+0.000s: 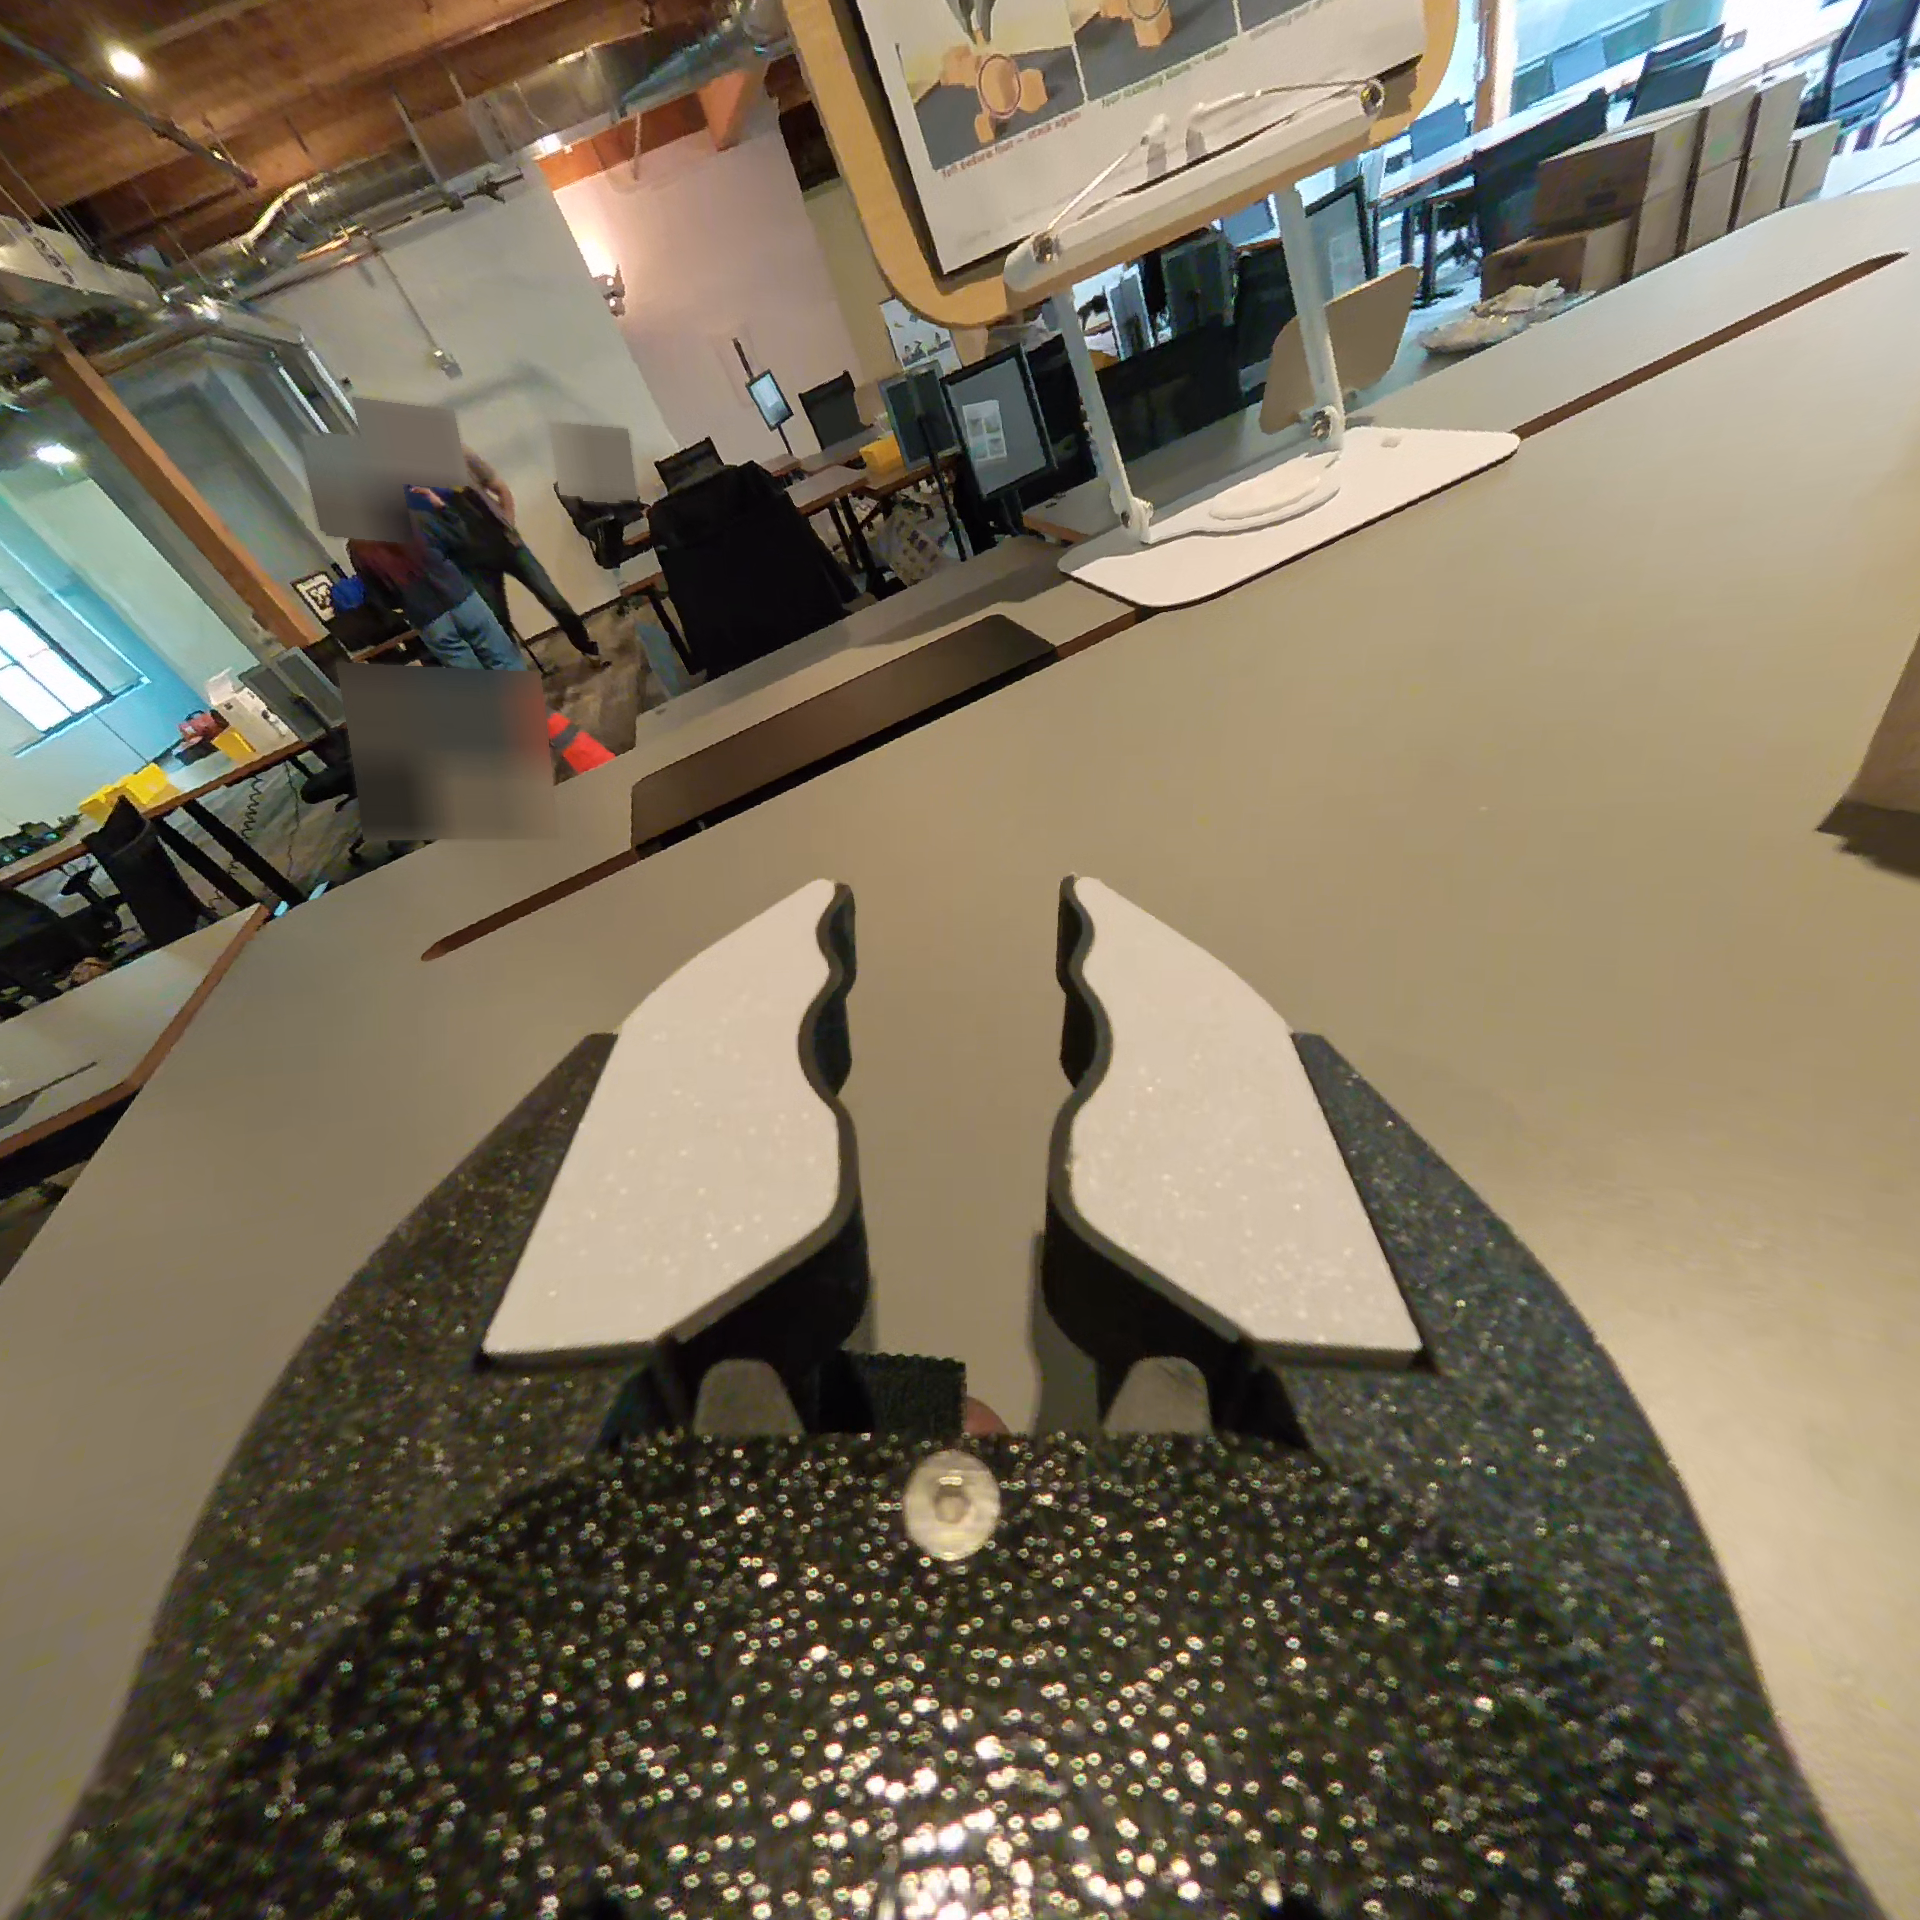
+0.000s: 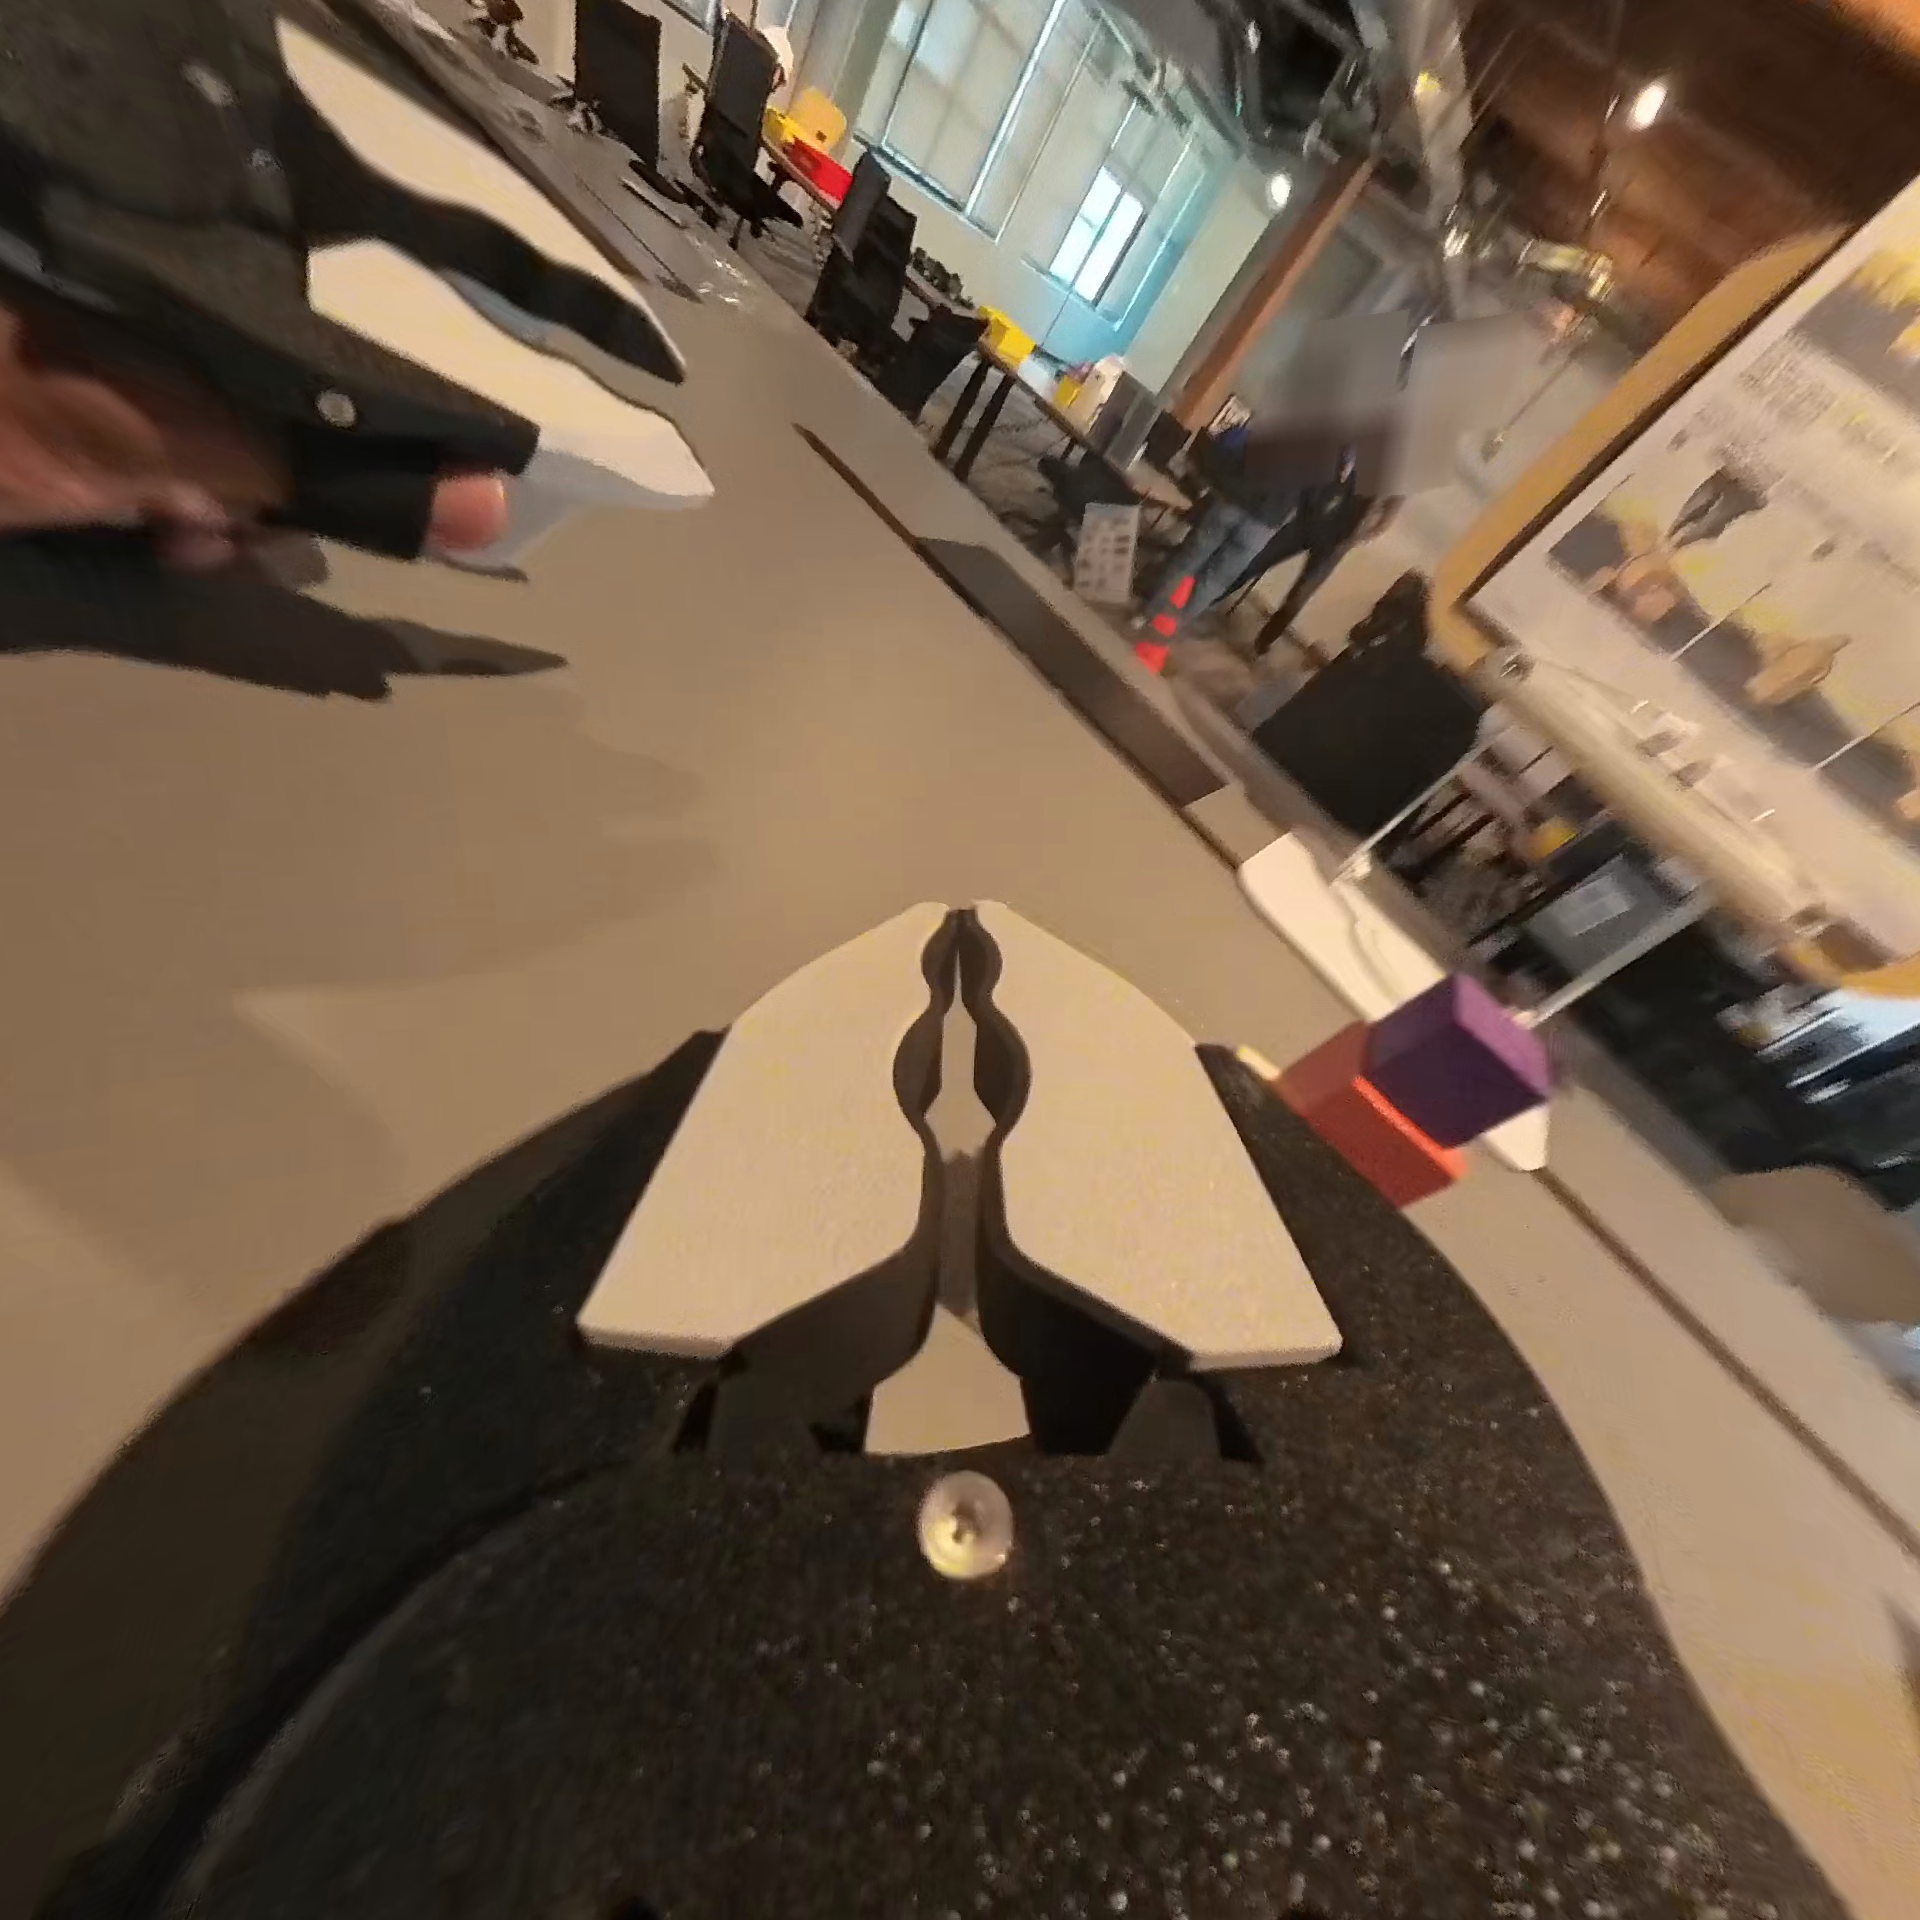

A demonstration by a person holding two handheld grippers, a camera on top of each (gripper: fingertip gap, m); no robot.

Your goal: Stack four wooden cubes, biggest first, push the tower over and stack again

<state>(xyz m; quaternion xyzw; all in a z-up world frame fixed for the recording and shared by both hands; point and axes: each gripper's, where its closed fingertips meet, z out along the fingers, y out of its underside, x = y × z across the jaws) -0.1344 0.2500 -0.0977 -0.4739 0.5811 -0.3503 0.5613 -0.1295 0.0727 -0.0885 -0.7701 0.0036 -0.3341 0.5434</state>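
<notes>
While the left gripper (image 1: 956, 914) hangs low over the grey bench (image 1: 1351, 935), its two white fingers (image 1: 717, 1091) stand well apart with bare benchtop showing between them, and nothing is caught in the gap. Over on the right wrist view, the right gripper (image 2: 964, 914) has its fingertips pressed together, tips touching, and it grips nothing. Off toward the bench's far right edge sits a purple cube (image 2: 1460, 1055), tilted, resting on top of a red cube (image 2: 1361, 1127); a white block (image 2: 1522, 1138) peeks out just behind them, touching or nearly so, hard to tell through the blur. Those cubes lie well apart from the right gripper's tips. At the bench's left side in that same view, a gloved hand (image 2: 208, 457) holds the left gripper (image 2: 644, 364) above the surface, fingers spread. A white stand (image 1: 1288, 509) carrying an instruction board (image 1: 1143, 125) sits at the bench's far edge.
</notes>
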